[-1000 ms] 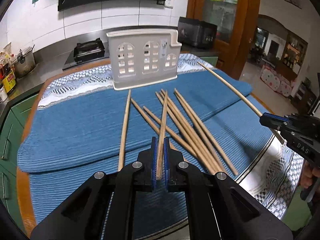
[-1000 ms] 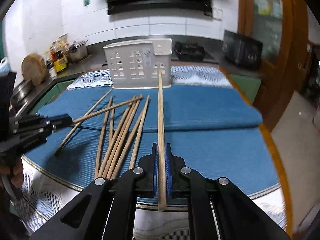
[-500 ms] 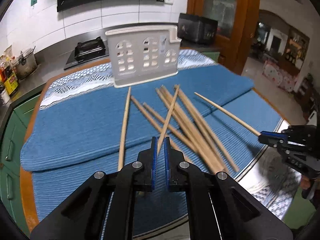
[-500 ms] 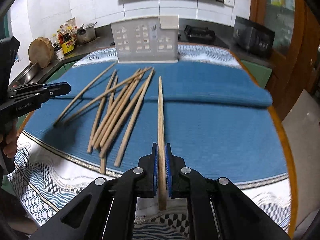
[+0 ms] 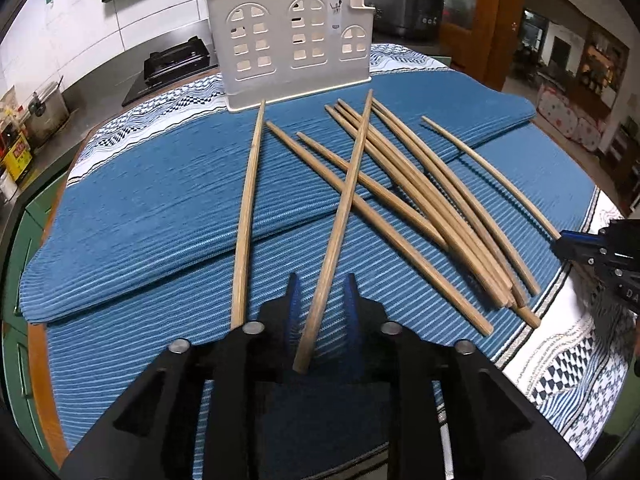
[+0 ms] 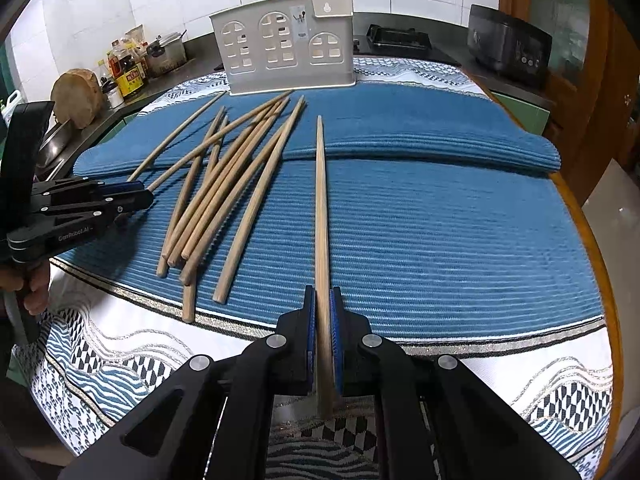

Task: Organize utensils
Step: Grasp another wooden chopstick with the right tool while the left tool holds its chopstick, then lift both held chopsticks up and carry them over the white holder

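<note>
My left gripper (image 5: 322, 280) hangs low over the blue mat (image 5: 140, 208), its jaws opening. A wooden chopstick (image 5: 348, 200) runs between them without touching the pads, its far end lying across the pile of several chopsticks (image 5: 420, 200). A single chopstick (image 5: 250, 200) lies to the left. My right gripper (image 6: 323, 292) is shut on another chopstick (image 6: 320, 200), which points at the white utensil holder (image 6: 286, 44) and slopes down to the mat. The pile (image 6: 224, 184) lies left of it. Each gripper shows in the other's view: the right gripper (image 5: 560, 246) and the left gripper (image 6: 146, 196).
The holder (image 5: 292, 44) stands upright at the mat's far edge. A patterned white cloth (image 6: 120, 360) covers the near table edge. Behind are a stove (image 5: 176, 58), a dark cooker (image 6: 508, 50), bottles and a pot (image 6: 132, 68). A hand (image 6: 28, 284) holds the left gripper's handle.
Both grippers have sunk toward the mat. The left jaws have parted and its chopstick now rests loose on the pile. The right gripper's chopstick has tilted down with its tip near the mat.
</note>
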Demonstrator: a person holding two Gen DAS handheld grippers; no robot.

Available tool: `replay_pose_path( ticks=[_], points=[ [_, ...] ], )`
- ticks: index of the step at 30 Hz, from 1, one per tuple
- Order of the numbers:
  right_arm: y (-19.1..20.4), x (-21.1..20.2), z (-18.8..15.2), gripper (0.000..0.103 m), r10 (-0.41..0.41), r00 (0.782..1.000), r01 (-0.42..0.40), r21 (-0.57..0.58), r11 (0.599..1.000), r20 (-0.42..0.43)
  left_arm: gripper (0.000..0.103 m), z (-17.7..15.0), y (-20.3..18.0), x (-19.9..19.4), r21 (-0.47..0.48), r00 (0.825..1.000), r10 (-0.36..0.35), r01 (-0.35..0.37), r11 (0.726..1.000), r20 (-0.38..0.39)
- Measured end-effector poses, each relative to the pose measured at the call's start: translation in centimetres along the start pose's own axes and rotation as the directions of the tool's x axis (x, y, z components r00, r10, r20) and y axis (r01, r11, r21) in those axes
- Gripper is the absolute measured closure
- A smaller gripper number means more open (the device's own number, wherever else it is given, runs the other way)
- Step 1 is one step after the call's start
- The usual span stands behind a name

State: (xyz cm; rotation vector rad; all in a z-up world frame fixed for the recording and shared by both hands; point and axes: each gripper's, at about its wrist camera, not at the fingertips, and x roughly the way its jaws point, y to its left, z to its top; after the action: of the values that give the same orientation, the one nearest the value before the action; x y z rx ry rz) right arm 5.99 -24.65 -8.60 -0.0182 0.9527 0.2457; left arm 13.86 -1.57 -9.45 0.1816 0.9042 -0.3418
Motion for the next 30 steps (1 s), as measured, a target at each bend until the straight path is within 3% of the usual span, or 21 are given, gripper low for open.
replay_pose_path(
  ticks=[4,11,19,26,30],
  points=[
    [0.0,0.0,-0.2,0.096,-0.003,1.0,0.003,0.002,1.0,0.003,0.08,0.0,0.0,0.4,0.002,1.0,-0.019,0.019,1.0,0.0],
    [0.3,-0.3,-0.7,0.095,-0.016,1.0,0.016,0.003,1.0,0.009,0.098,0.1,-0.4,0.3,-0.011,1.0,0.012,-0.012,1.0,-0.006],
    [0.0,-1.2,-1.2,0.096,-0.004,0.999,0.003,0.018,1.0,0.032,0.098,0.3,-1.1,-0.7,-0.026,1.0,-0.005,0.005,1.0,0.003],
    [0.3,-5.5,0.8,0.096,-0.015,0.988,0.018,-0.013,1.0,0.156,0.098,1.4,-1.1,-3.5,-0.043,0.998,-0.055,0.057,0.997,0.038],
    [0.4,-7.8,2.6,0.096,-0.011,0.973,0.018,-0.03,0.999,0.23,0.098,1.8,-0.7,-4.1,-0.07,0.993,-0.115,0.116,0.991,0.02]
  ],
)
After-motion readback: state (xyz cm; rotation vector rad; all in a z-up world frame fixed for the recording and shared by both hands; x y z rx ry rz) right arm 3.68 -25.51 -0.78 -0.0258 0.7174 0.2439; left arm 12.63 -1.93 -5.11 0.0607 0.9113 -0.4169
